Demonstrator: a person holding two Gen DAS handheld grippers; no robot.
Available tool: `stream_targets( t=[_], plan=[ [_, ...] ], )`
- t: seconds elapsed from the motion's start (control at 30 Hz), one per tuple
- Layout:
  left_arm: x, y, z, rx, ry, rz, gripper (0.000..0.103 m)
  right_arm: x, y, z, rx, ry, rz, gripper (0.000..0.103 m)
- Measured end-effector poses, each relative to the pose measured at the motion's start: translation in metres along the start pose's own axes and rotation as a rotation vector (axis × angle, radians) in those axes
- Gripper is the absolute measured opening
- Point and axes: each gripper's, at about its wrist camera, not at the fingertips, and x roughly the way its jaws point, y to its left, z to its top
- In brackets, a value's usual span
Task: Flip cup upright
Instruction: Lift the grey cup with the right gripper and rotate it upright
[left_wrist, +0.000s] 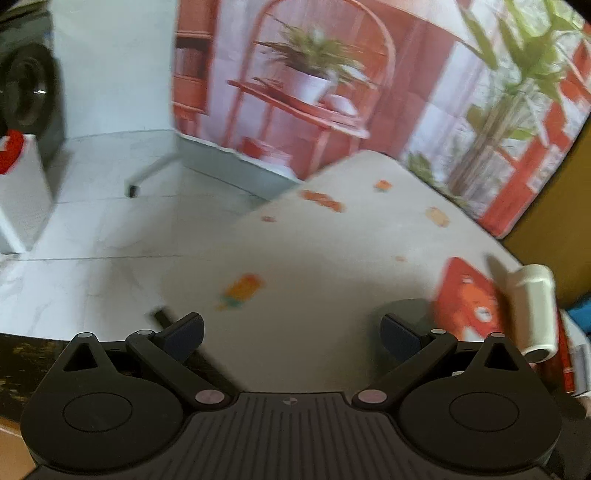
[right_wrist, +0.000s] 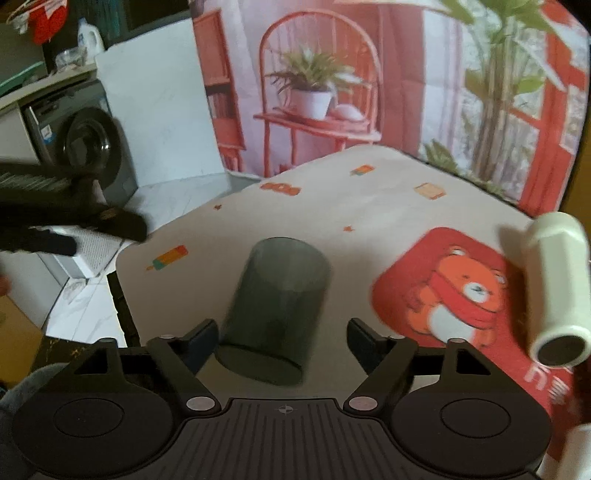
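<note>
So the cup (right_wrist: 275, 310) is a dark, see-through grey tumbler, and it's sitting upside down on the table (right_wrist: 369, 206), wide mouth flat against the pale tablecloth and closed base up top. Using the cup as the anchor for everything: the right gripper (right_wrist: 282, 341) is right in front of it, fingers spread wide with one tip on each side of the cup's lower part. Left fingertip looks just beside the cup wall, the right one has a visible gap. Nothing is pinched, the jaws aren't closing on anything that I can see.

To the right of the cup there's a red mat with an orange bear (right_wrist: 461, 295) printed on it, lying flat on the cloth. Further right past the mat, a cream-white bottle (right_wrist: 557, 284) stands near the table's edge, and it's a bit motion-blurred. Behind the cup the cloth has little printed bits, like a popsicle picture (right_wrist: 170, 257) off to its left.

From the left wrist view, the left gripper (left_wrist: 291, 338) is also spread open and holding nothing, hanging over bare tablecloth. Only a sliver of the cup's dark top (left_wrist: 406, 306) peeks out by the right fingertip there, so that gripper is off to the cup's left. The whole frame is blurry. Same bear mat (left_wrist: 469, 299) and bottle (left_wrist: 533, 306) show up at the right.
</note>
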Motion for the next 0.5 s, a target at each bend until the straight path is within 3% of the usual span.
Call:
stream_targets(
  t=[0.2,0.33,0.5],
  plan=[
    [0.039,-0.053,0.006,0.067,0.095,-0.036,0.102,-0.054,-0.046,-0.030,0.093,-0.028,-0.078,0.083],
    [0.072,-0.064,0.009,0.077,0.177,0.041,0.103,-0.084,-0.078,-0.058,0.203,-0.041,-0.093,0.087],
    [0.083,-0.069,0.006,0.071,0.195,0.019,0.103,-0.092,-0.104,-0.084,0.301,-0.026,-0.107,0.088]
  ],
)
